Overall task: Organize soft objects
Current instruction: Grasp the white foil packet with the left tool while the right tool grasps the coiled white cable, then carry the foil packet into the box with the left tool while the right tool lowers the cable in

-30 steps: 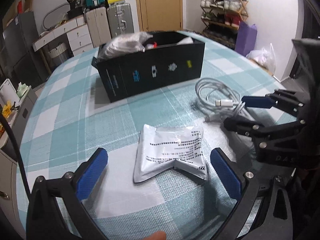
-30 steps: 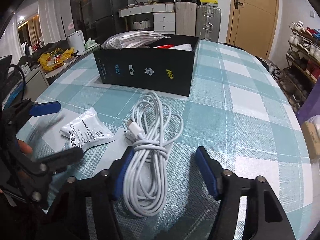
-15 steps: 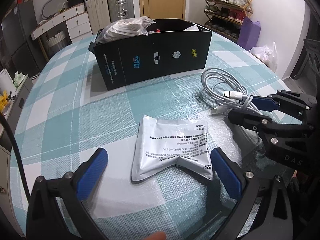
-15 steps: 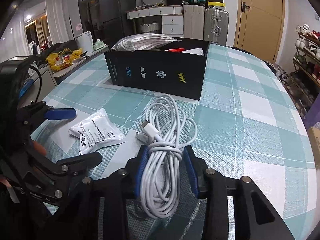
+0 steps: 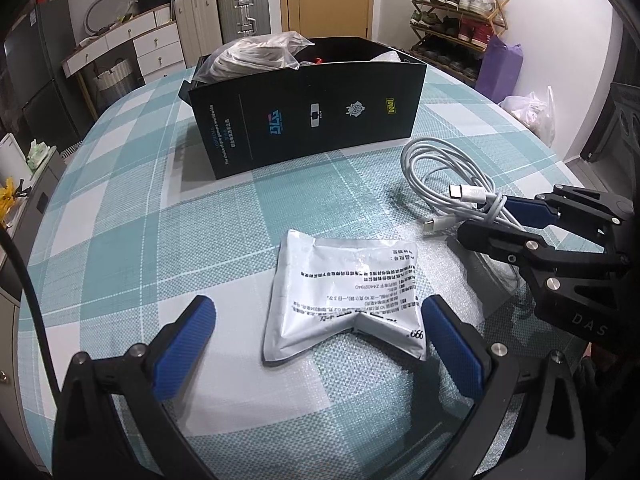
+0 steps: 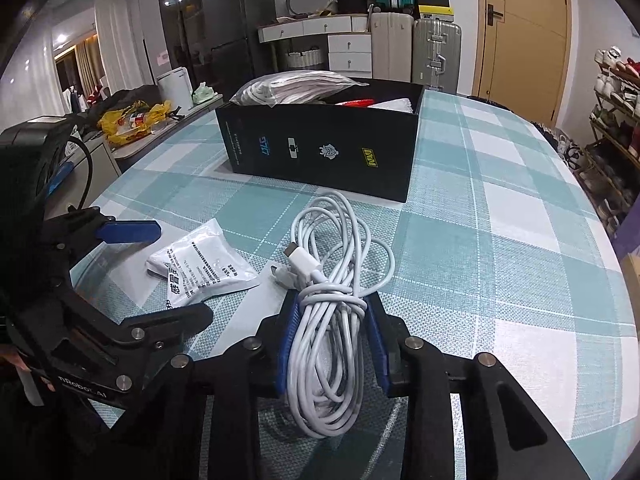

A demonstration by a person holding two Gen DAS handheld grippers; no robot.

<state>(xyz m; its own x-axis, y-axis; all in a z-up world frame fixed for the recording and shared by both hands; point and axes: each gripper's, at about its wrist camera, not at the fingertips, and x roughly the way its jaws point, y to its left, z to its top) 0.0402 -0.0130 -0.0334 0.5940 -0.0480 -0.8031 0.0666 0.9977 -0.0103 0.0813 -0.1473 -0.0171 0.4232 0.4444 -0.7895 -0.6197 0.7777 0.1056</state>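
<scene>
A white sealed pouch with printed text (image 5: 348, 292) lies on the checked tablecloth between the fingers of my left gripper (image 5: 316, 340), which is open around it. The pouch also shows in the right wrist view (image 6: 200, 270). My right gripper (image 6: 330, 320) is shut on a coiled white charging cable (image 6: 332, 280), at its bundled middle. The cable also shows in the left wrist view (image 5: 452, 184), with the right gripper (image 5: 520, 220) on it. A black open box (image 5: 308, 124) stands behind, holding a clear bag of soft things (image 5: 256, 54).
The round table has a teal and white checked cloth (image 6: 500, 240). Its edge drops off to the right and left. Suitcases (image 6: 436, 52), a drawer unit and a shoe rack (image 5: 460, 4) stand beyond the table.
My right gripper has closed from open onto the cable bundle. My left gripper stays open around the pouch and has moved slightly toward the box.
</scene>
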